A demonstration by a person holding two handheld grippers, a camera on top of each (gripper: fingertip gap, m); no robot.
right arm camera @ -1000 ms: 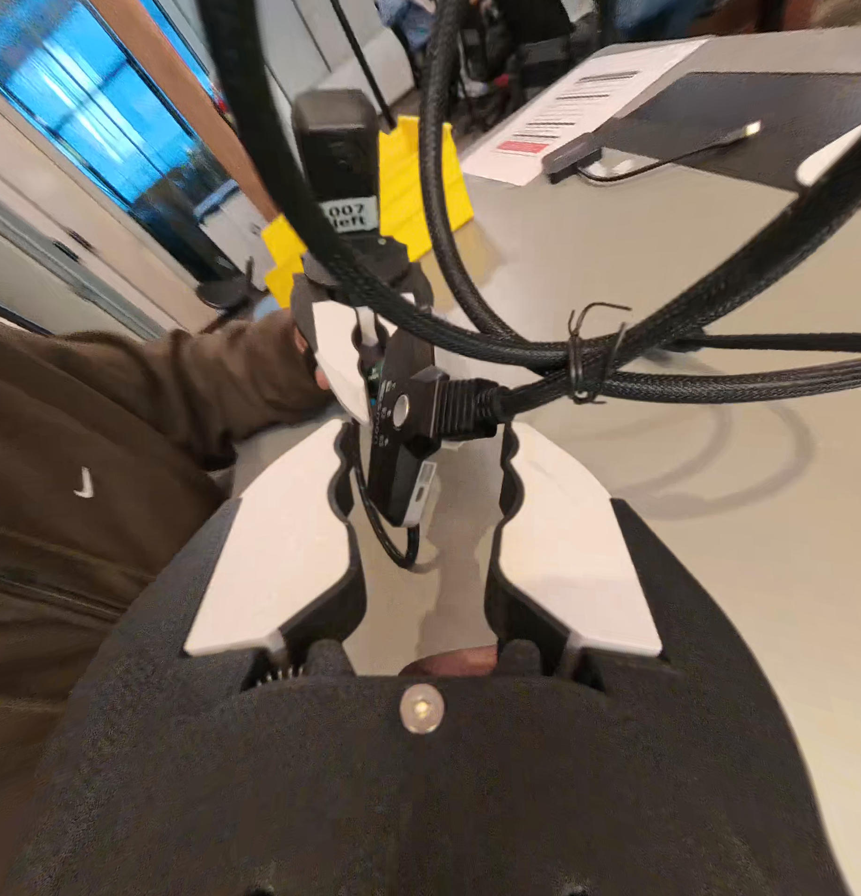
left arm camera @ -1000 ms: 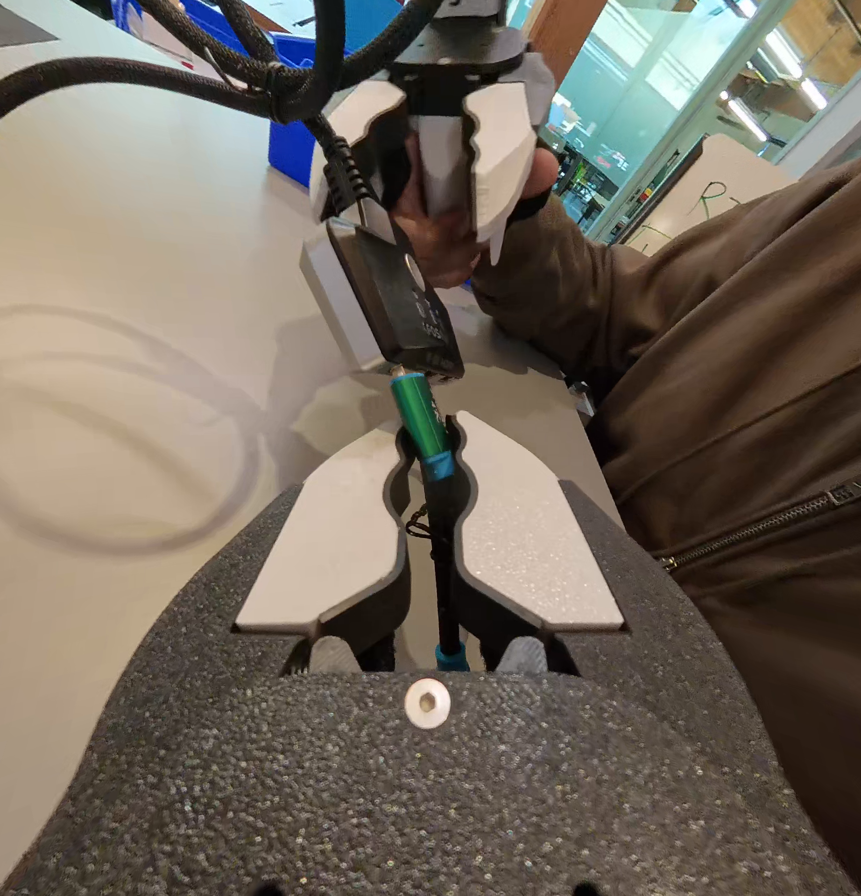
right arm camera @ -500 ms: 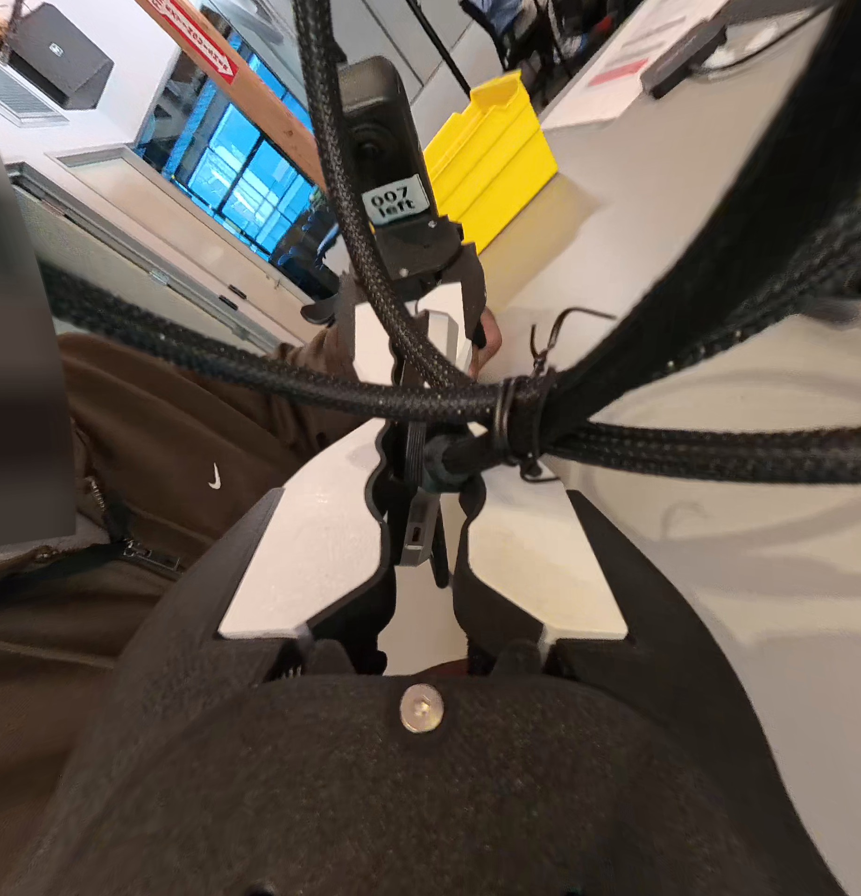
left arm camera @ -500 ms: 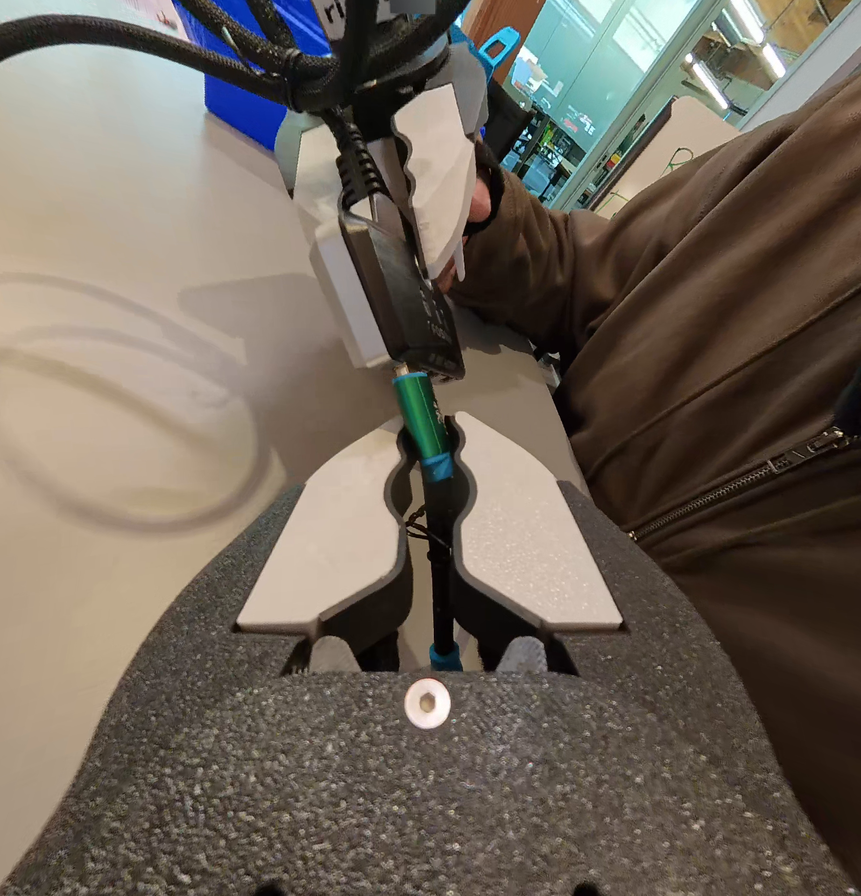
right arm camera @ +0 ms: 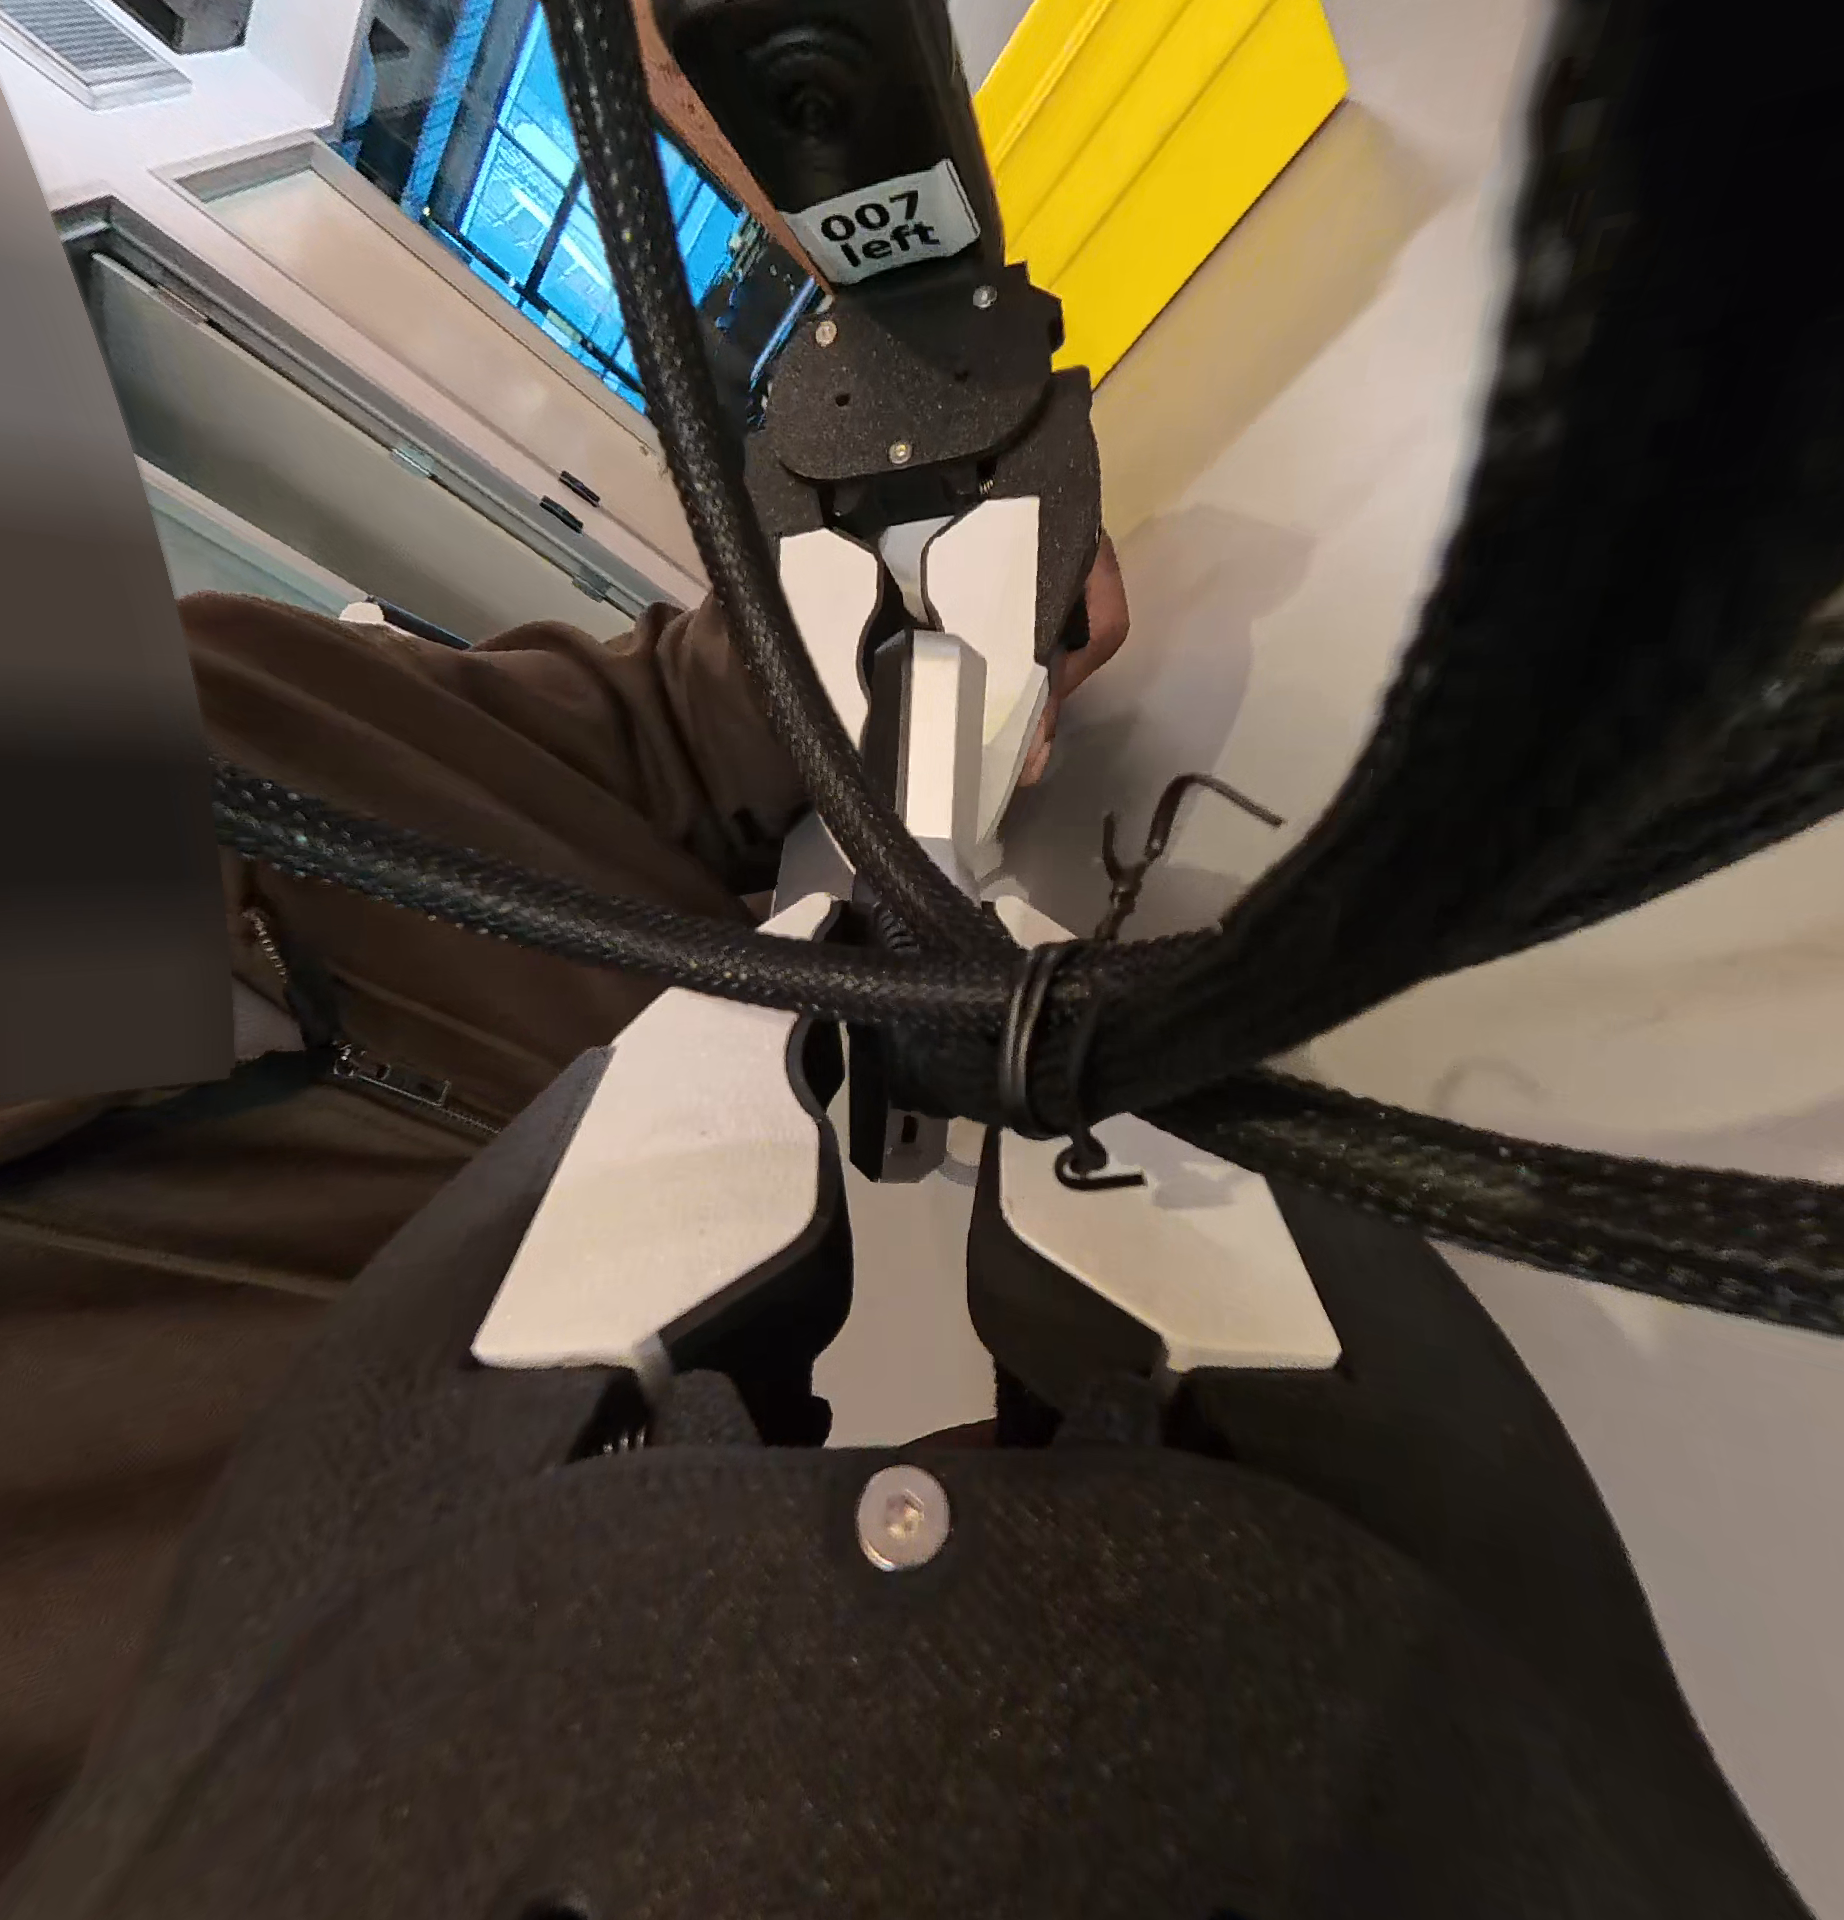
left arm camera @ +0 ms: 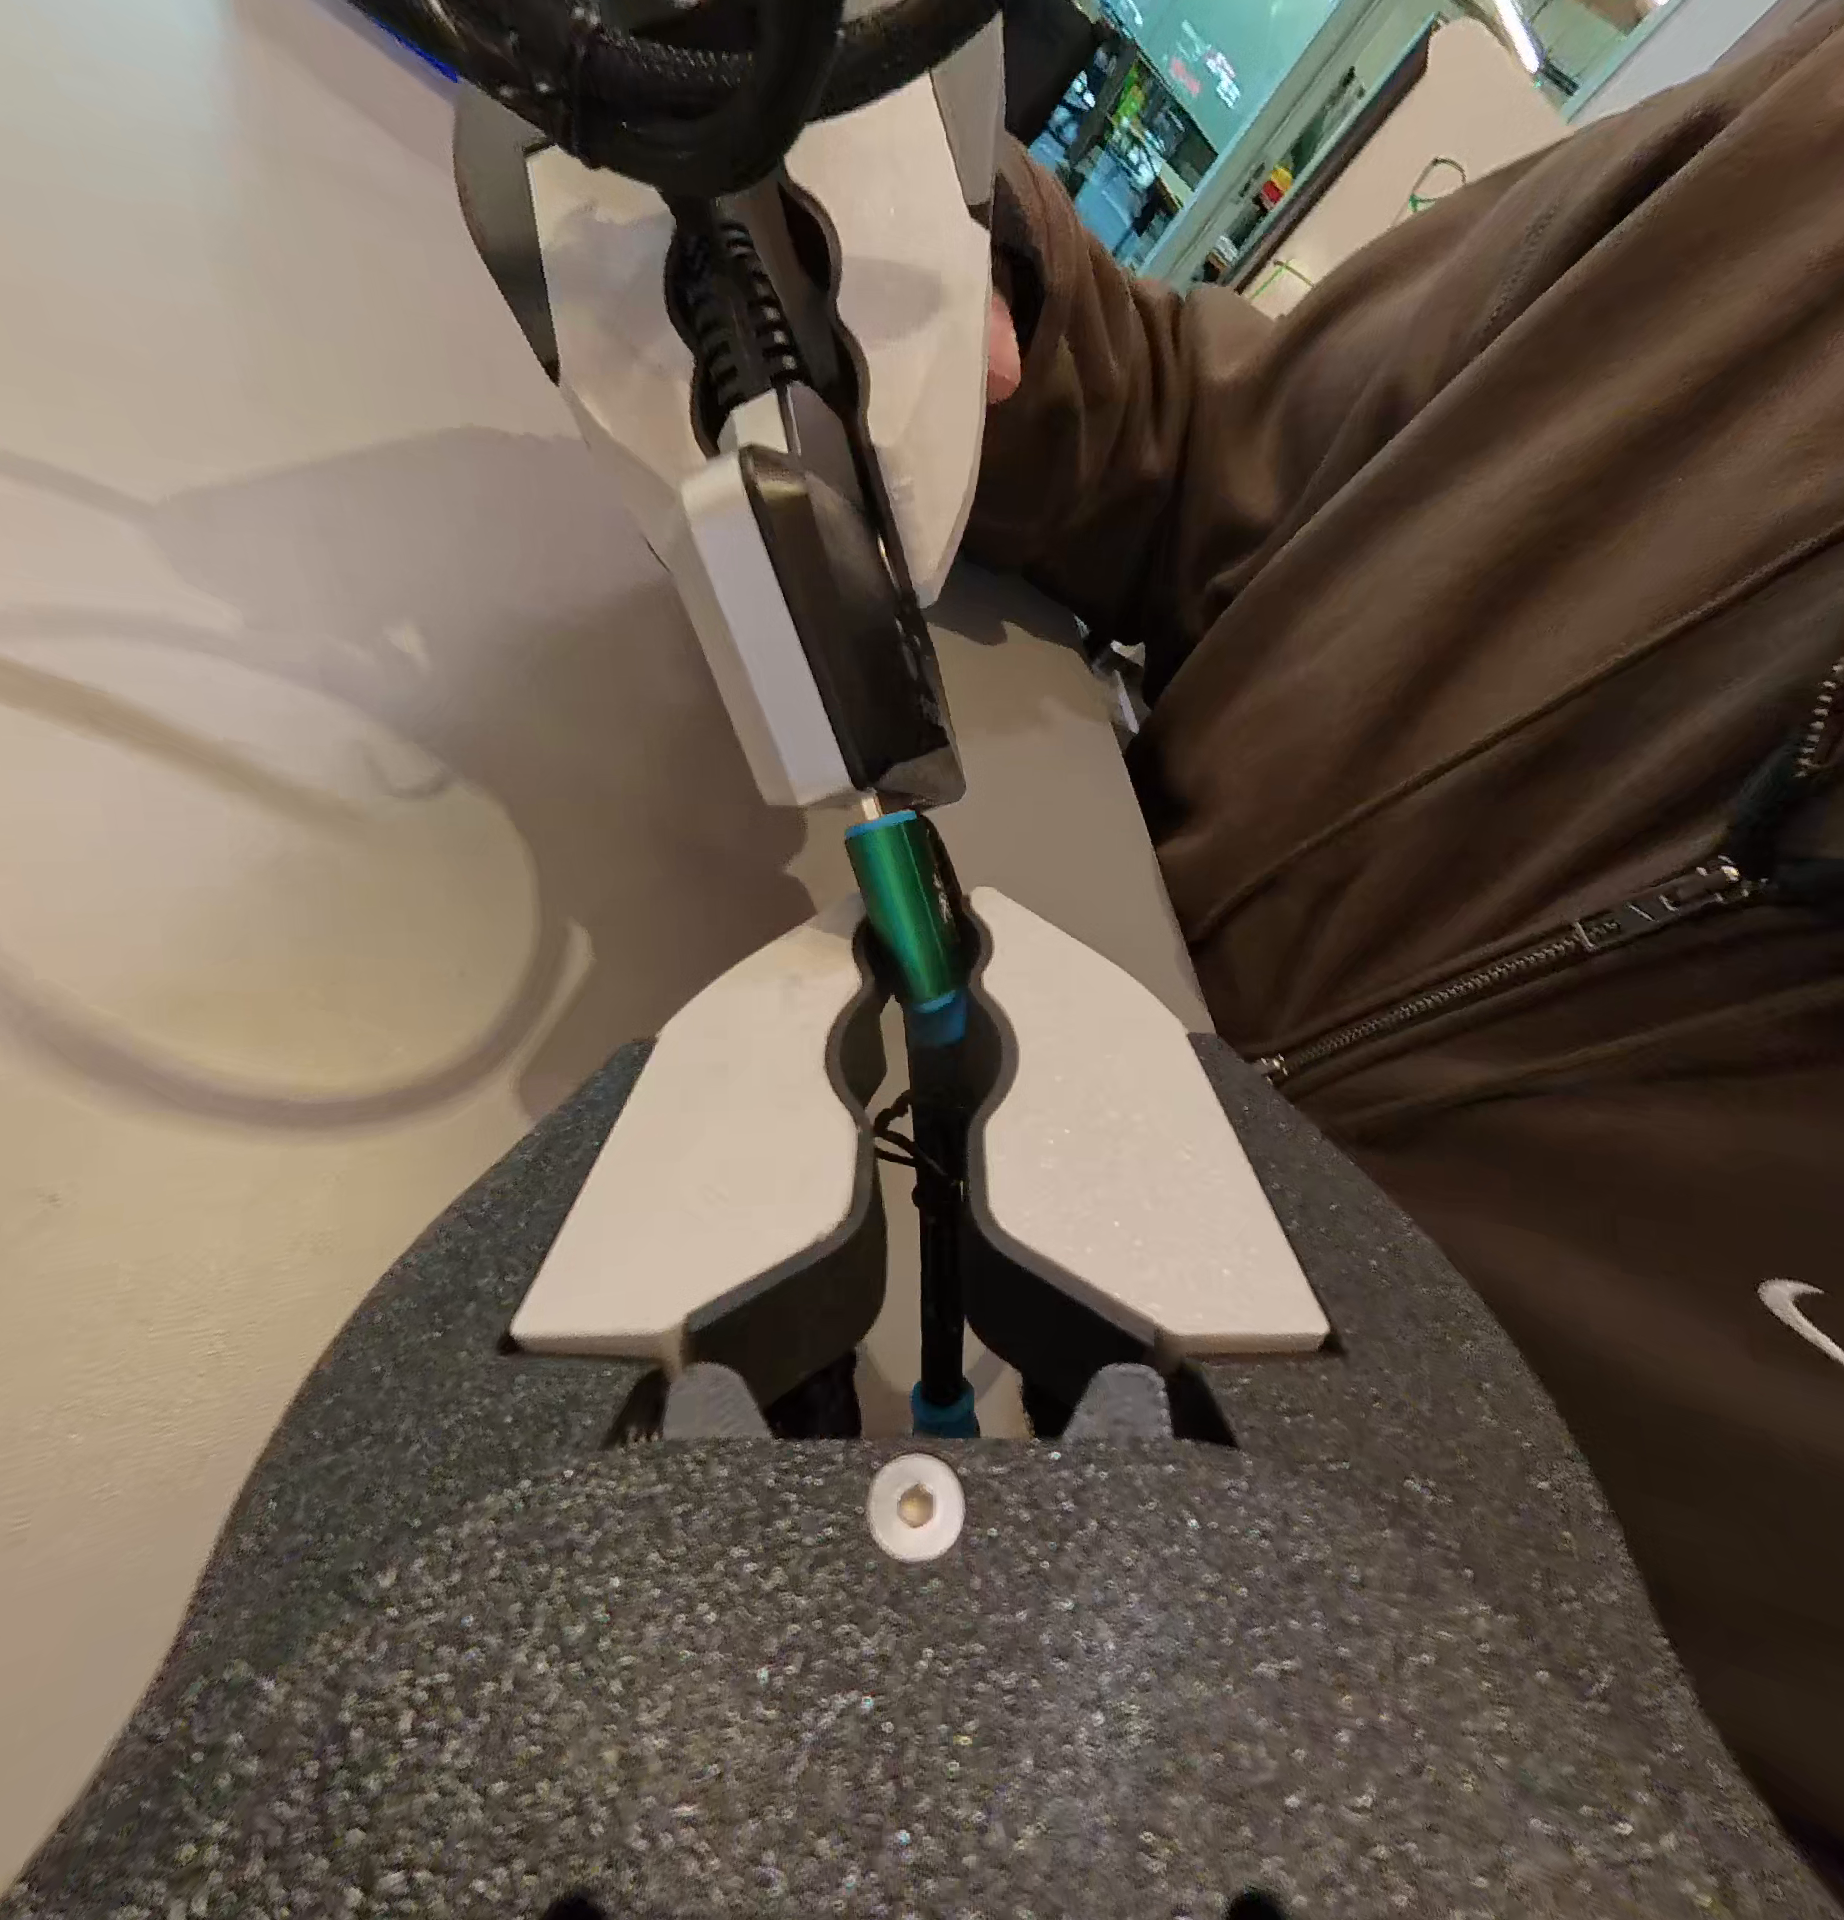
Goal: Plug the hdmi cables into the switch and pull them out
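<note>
- Green plug (left arm camera: pixel 902 914), left wrist view: we see our left gripper (left arm camera: pixel 923 925) nearly closed, both pads pinching the plug's barrel, its cable running back between the fingers; its metal tip meets the black-and-white box (left arm camera: pixel 824 644) straight ahead, seemingly lined up with a port.
- Right wrist view: our right gripper (right arm camera: pixel 913 997) clamps that box (right arm camera: pixel 897 1127) narrowly, likely to steady it; black braided cables (right arm camera: pixel 689 945) cross its tips; the plug itself is hidden.

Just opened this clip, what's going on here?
A person in a brown jacket holds two grippers over a pale table. The left gripper clamps a green cable plug, its tip at the end of a black-and-white adapter box gripped by the right gripper.
</note>
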